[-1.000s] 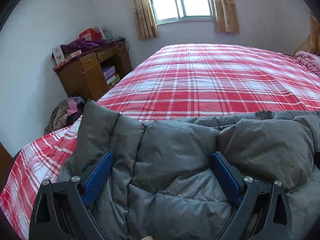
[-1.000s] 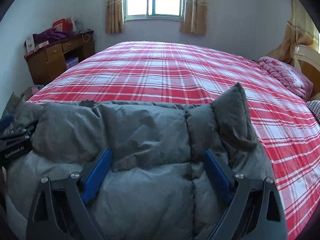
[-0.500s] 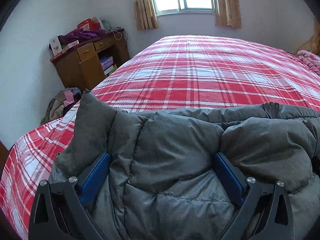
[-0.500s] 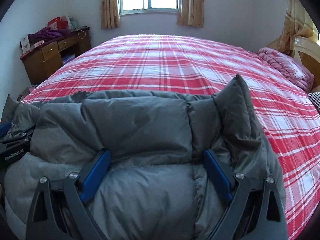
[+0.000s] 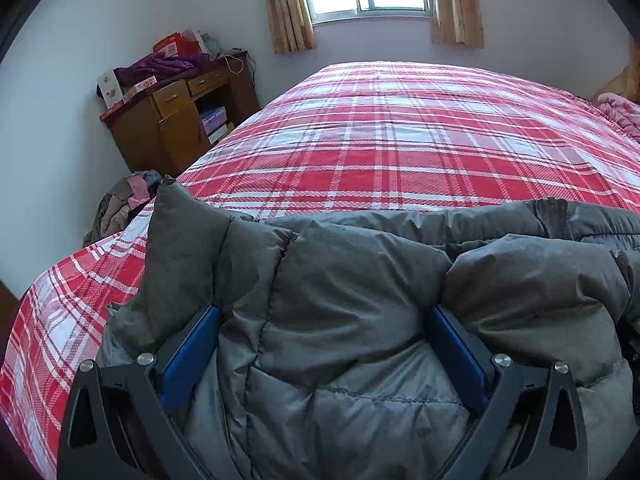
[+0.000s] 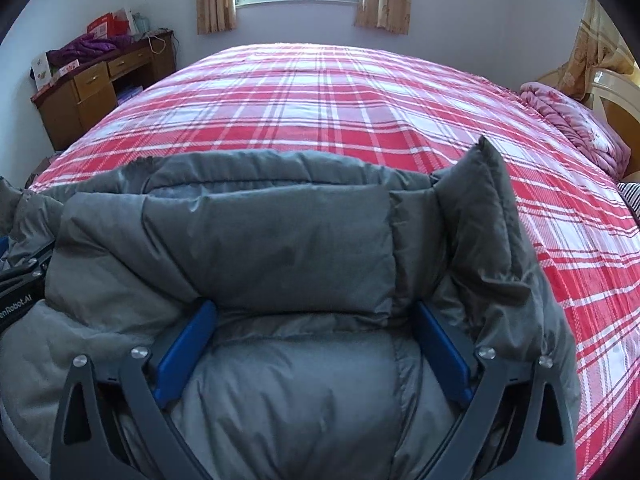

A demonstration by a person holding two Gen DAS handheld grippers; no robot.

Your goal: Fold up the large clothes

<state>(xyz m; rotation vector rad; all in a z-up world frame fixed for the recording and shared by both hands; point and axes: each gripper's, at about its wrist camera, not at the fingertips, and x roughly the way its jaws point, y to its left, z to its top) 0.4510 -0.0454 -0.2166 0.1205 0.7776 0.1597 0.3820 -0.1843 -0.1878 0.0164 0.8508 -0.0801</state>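
Observation:
A grey puffer jacket [image 5: 360, 300] lies bunched at the near edge of the red plaid bed [image 5: 400, 140]. My left gripper [image 5: 323, 312] has its jaws set wide, and the padding bulges between its blue pads [image 5: 188, 356]. In the right wrist view the same jacket [image 6: 280, 240] fills the gap of my right gripper [image 6: 314, 306], whose jaws are opening. A folded layer rests over both sets of pad tips. One stiff corner [image 6: 484, 200] stands up at the jacket's right end. The left gripper's body [image 6: 16, 292] shows at that view's left edge.
A wooden cabinet [image 5: 172, 120] piled with boxes and purple cloth stands left of the bed. Loose clothes [image 5: 120, 204] lie heaped on the floor beside it. At the head of the bed on the right sit a pink quilt [image 6: 572, 128] and a headboard [image 6: 616, 96].
Both grippers have tipped down a little with the jacket, which now sits lower against the bed. The right jaws stand slightly wider. The left jaws keep the same spread.

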